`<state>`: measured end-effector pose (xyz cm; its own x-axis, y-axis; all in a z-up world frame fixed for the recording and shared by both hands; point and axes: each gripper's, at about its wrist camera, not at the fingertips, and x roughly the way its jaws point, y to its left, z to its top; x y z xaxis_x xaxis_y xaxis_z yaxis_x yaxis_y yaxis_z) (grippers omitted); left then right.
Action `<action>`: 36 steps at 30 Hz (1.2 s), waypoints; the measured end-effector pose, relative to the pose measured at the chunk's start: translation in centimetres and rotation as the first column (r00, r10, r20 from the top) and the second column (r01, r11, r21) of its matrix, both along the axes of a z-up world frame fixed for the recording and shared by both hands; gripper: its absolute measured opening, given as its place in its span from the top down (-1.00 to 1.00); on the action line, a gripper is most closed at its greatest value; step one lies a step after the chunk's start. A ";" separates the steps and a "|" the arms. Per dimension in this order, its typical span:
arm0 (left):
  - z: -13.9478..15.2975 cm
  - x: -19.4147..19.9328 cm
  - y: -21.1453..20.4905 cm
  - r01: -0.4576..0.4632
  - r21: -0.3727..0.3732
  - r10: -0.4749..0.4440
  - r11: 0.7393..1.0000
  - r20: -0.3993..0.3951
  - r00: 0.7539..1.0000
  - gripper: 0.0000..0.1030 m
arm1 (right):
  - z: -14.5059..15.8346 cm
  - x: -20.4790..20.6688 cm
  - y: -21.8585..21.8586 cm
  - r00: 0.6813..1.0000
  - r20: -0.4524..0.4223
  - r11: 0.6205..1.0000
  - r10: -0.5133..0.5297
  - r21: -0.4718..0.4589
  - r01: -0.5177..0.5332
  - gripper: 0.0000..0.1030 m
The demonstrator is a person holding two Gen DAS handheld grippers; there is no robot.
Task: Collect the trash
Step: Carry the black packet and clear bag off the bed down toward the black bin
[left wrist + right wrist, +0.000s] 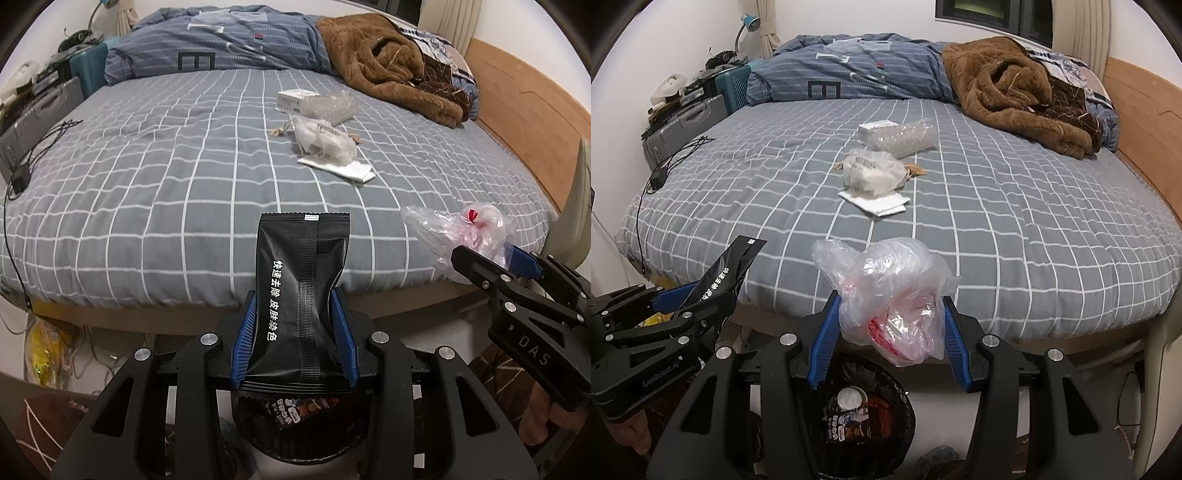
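Both hands are loaded here: the left gripper (298,332) is clamped on a black sachet (301,291), blue pads pressing its two long edges, the packet standing lengthwise out ahead of the jaws; the right gripper (890,332) is squeezed onto a crumpled clear plastic bag (890,302) with red print showing through. And the relation that matters: the black-lined trash bin (864,417) sits directly beneath and slightly behind both sets of fingertips, at the foot of the bed (1015,240). From the look of it, the drop wants the tools straight over that mouth; the right one seems the better centred, though that's a judgement. Ahead of both tools, well out on the checked sheet, more rubbish waits: a bubble-wrap piece (905,138), a white box (875,127), a small filled bag (871,173) on white paper (875,203). The bin's rim is largely masked by gripper arms, and its contents are hard to read beyond a can top and wrappers.
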<state>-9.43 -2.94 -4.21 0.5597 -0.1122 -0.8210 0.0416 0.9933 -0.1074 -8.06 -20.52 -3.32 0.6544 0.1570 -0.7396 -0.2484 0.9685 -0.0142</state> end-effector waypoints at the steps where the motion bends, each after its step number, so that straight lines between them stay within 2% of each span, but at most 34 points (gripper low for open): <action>1: -0.1 -0.2 0.0 0.000 -0.001 0.000 1.000 -0.003 1.000 0.25 | -0.1 -0.1 0.0 1.000 -0.004 1.000 0.001 -0.001 -0.001 0.04; 21: -4.6 -3.7 0.7 -0.027 -0.027 0.024 0.999 -0.120 0.992 0.26 | -5.6 -3.3 -0.1 0.985 -0.172 1.000 0.014 -0.017 -0.017 0.04; 24: -5.7 -3.5 0.9 -0.030 -0.024 0.027 0.999 -0.142 0.989 0.26 | -7.6 -2.9 0.0 0.975 -0.220 0.999 0.012 -0.031 -0.020 0.04; 28: -8.1 -2.7 1.4 -0.041 -0.013 0.038 0.999 -0.209 0.977 0.26 | -9.7 -2.3 0.7 0.962 -0.272 0.998 0.020 -0.058 -0.037 0.04; 36: -10.5 -0.9 2.0 -0.058 0.012 0.059 0.998 -0.259 0.964 0.26 | -13.1 -0.9 3.1 0.930 -0.362 0.994 0.060 -0.068 -0.090 0.04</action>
